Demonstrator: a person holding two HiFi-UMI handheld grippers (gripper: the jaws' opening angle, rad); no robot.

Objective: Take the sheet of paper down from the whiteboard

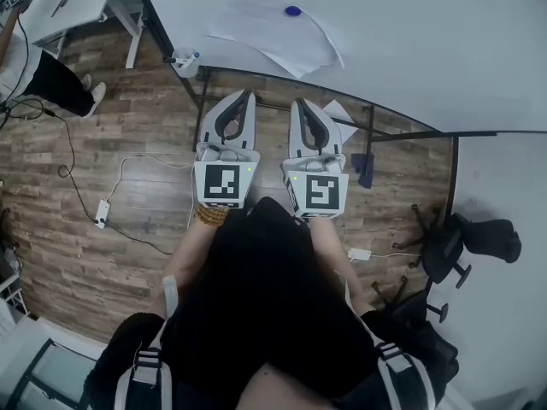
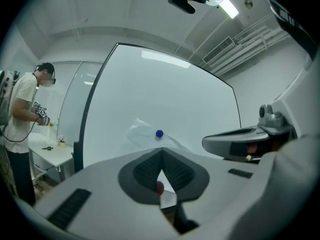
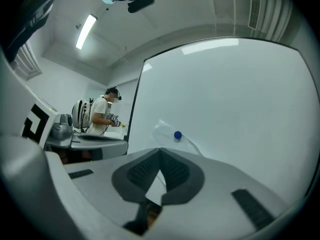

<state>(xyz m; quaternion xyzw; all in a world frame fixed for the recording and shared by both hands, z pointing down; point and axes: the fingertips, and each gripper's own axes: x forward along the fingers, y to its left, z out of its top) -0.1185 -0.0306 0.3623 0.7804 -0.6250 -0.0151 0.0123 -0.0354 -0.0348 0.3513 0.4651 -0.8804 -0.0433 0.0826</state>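
We have not started the real work: the sheet of paper [image 1: 273,31] hangs a little crumpled on the whiteboard [image 1: 427,49], pinned there by a blue magnet [image 1: 293,10], and neither tool touches it. Our left gripper [image 1: 242,99] and right gripper [image 1: 302,106] sit side by side short of the board, pointing toward it, each with its jaws pressed together on nothing. As we judge it, everything is left: close in, open a gripper, deal with the magnet, grip the sheet and draw it off.

Crumpled white paper sheet [image 1: 275,31], magnet-pinned on whiteboard [image 1: 427,49]
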